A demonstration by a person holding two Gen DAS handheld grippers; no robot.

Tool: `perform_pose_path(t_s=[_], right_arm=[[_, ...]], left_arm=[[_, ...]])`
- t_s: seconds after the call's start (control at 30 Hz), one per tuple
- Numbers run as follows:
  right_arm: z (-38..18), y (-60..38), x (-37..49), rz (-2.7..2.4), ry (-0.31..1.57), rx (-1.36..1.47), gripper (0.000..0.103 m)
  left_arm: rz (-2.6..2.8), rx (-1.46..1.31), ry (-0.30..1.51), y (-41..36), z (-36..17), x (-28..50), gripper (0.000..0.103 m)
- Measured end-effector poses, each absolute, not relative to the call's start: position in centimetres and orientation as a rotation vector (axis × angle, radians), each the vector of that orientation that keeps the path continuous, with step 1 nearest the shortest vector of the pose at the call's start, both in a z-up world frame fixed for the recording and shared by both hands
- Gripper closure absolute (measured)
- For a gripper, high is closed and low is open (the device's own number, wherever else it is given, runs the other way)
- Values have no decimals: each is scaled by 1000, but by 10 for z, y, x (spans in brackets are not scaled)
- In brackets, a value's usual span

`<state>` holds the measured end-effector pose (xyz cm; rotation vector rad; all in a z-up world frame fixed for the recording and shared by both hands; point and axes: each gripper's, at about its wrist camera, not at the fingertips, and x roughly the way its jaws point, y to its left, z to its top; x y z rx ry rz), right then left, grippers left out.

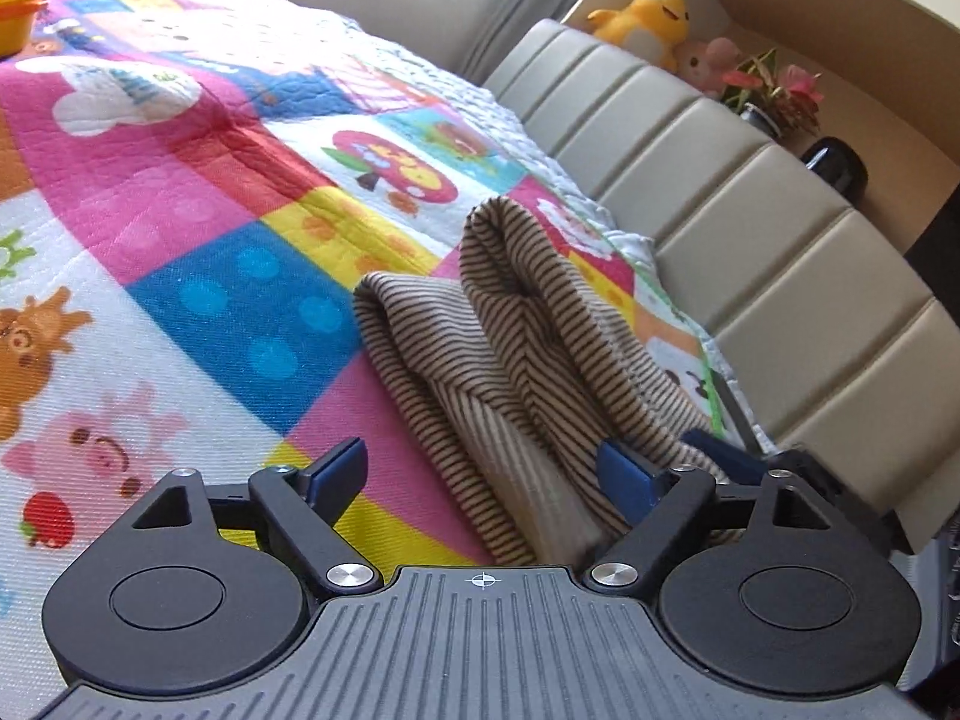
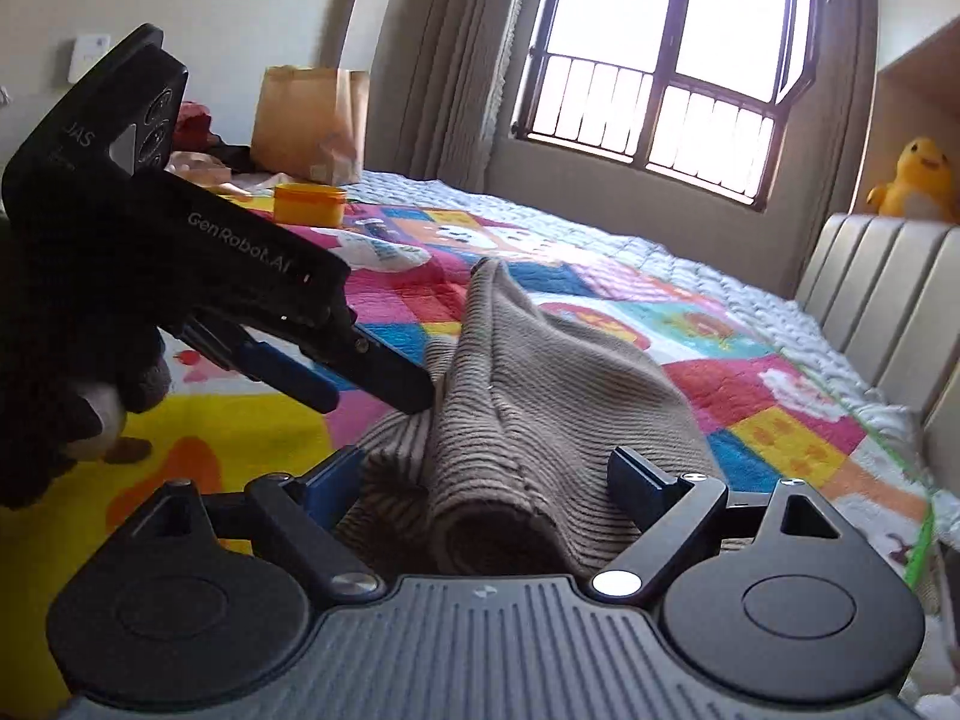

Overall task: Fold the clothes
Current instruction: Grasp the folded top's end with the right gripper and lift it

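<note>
The beige knit garment with thin dark brown stripes [image 1: 480, 324] was lying bunched up on the colourful quilted cartoon-patchwork bedspread [image 1: 198, 180], close to the beige padded headboard [image 1: 720, 192]. From the left wrist view its long axis ran away from the camera, tipped a bit to the right, with a raised folded hump at the far end and the near end spreading under the left gripper [image 1: 486, 474]. That gripper's blue-padded fingers [image 1: 342, 468] were spread wide apart, not clamped on anything; the fabric passed between them, nearer the right-hand finger and pressed up against it, while the left-hand one sat over bare quilt. From the right wrist view the garment pointed straight away toward the barred window [image 2: 666, 60], rising to a peak, and a rolled tube-like opening faced the camera right in between the right gripper [image 2: 480, 480] fingers. Those were also wide apart, with cloth lying between them, nothing pinched as far as I could see. The left gripper showed up there too, coming in from the left with its tips touching the garment's left edge. An orange plastic tub [image 2: 309, 203] and a brown paper bag [image 2: 309, 120] sat at the far end of the bed, and a yellow plush duck [image 2: 915, 180] was up on the shelf behind the headboard.
</note>
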<state>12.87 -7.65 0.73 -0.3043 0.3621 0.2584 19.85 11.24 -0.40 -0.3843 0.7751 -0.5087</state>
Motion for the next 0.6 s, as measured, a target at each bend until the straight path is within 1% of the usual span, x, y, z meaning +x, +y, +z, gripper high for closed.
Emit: perform_pose_path(t_s=[0.03,0.13,0.17,0.23,0.43,0.6], right_arm=[[9,-77,125,229,330,-313,16],[6,-73,122,220,324,-319,16],[4,-72,121,220,325,-320,16],[1,-69,120,220,329,-323,16],[13,-92,121,152,299,-115,16],[-4,-76,123,188,349,-261,16]], left_arm=[[-507,-378,777,111,-6,200,16],[-500,-358,782,106,-10,203,19],[-497,-349,782,106,-10,202,22],[-494,-323,778,105,-11,200,24],[-496,-279,768,102,-13,196,25],[-498,-278,764,103,-14,195,25]])
